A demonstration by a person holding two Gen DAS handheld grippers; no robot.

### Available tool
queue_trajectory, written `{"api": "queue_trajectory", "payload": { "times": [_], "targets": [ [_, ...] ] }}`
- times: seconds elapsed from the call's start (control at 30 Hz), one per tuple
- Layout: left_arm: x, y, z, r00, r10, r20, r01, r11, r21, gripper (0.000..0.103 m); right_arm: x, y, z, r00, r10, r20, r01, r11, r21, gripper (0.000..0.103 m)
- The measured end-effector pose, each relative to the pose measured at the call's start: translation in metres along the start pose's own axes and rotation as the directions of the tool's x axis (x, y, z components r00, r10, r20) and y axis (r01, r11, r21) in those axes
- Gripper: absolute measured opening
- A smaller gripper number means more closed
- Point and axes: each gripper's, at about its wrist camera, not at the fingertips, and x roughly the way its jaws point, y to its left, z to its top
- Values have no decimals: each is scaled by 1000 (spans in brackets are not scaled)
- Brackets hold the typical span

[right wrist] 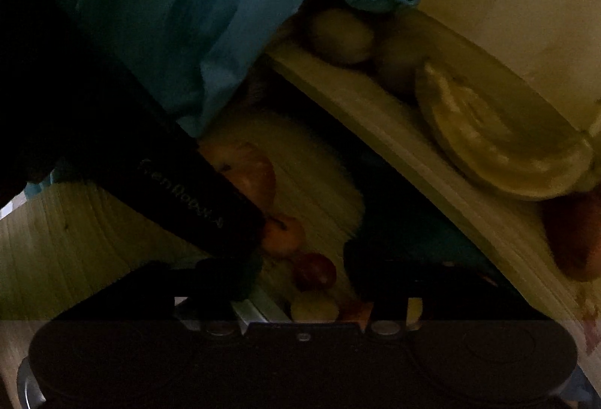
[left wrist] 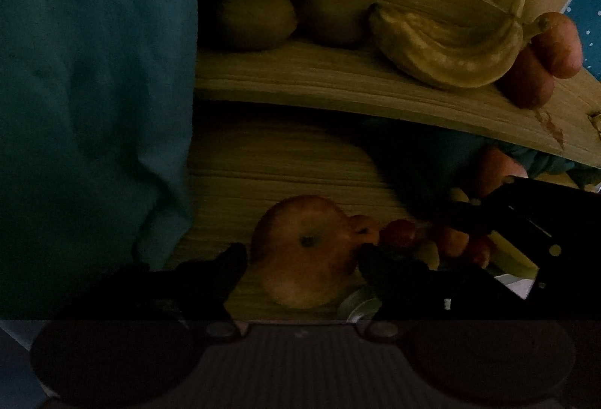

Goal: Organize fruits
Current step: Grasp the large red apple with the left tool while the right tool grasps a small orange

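Note:
The views are dark. A red-yellow apple (left wrist: 304, 251) sits low over the lower wooden shelf (left wrist: 281, 161), with my left gripper (left wrist: 298, 256) shut on it, one finger against each side. Small orange (left wrist: 366, 230) and red fruits (left wrist: 400, 236) lie just right of it. In the right wrist view the same apple (right wrist: 249, 172) shows past the left gripper's black body (right wrist: 188, 194). My right gripper (right wrist: 304, 277) is open, with a small red fruit (right wrist: 313, 271) and an orange one (right wrist: 283, 234) in line with its gap.
The upper shelf (left wrist: 319, 78) carries two greenish round fruits (left wrist: 255, 18), a banana bunch (left wrist: 450, 48) and red apples (left wrist: 559, 44). A person's teal sleeve (left wrist: 94, 89) fills the left side. The right gripper's black body (left wrist: 518, 213) crowds the lower right.

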Motion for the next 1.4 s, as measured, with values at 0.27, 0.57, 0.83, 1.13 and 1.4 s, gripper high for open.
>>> {"api": "queue_trajectory", "payload": {
  "times": [0.27, 0.57, 0.83, 1.13, 1.4],
  "targets": [
    [3, 3, 3, 1000, -7, -19, 6, 1000, -8, 69, 13, -1, 5, 999, 32, -15, -32, 999, -32, 45],
    [4, -4, 4, 1000, 0, -24, 0, 1000, -10, 68, 18, -5, 7, 998, 48, -33, -52, 992, -115, 43],
    [3, -2, 5, 1000, -1, -25, 0, 1000, -15, 68, 17, -12, 7, 993, 102, -58, -111, 976, -186, 40],
    [6, -2, 5, 1000, 3, -28, -4, 1000, -28, 68, 13, -18, 7, 986, 145, -87, -162, 960, -230, 30],
    [-1, -2, -4, 999, 15, -34, -17, 999, -51, 68, -18, -19, -6, 998, 68, -8, -69, 985, -156, 30]
  ]
}}
